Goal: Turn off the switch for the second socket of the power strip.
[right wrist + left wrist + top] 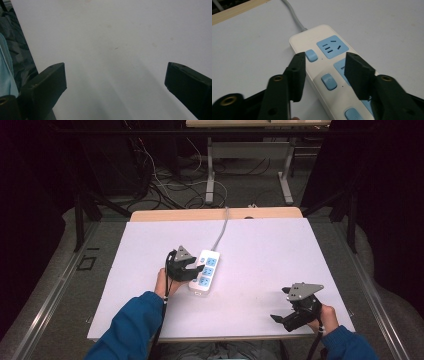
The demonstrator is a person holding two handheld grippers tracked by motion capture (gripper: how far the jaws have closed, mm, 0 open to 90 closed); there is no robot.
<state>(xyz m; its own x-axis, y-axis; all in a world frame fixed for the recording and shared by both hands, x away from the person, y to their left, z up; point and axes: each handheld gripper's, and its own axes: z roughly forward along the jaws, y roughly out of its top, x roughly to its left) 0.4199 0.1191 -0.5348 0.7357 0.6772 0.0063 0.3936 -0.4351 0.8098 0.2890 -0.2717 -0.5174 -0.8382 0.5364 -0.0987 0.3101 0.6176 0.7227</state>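
Power strip [204, 271] lies near the middle of the white surface [260, 270], and its grey cable [221, 227] runs away over the far edge. It has three blue sockets and three small blue switches. No plug sits in any socket. The left gripper [192, 267] hangs over the near half of the strip, on the side of the switches. Its jaws stand apart and hold nothing; the middle switch [329, 81] lies just between them, and the far switch [311, 55] is beside the tip of one jaw. The work on the switches seems to be in the middle; I cannot tell which ones are already pressed. The right gripper [284, 318] waits well apart at the near right corner, jaws wide open over bare surface.
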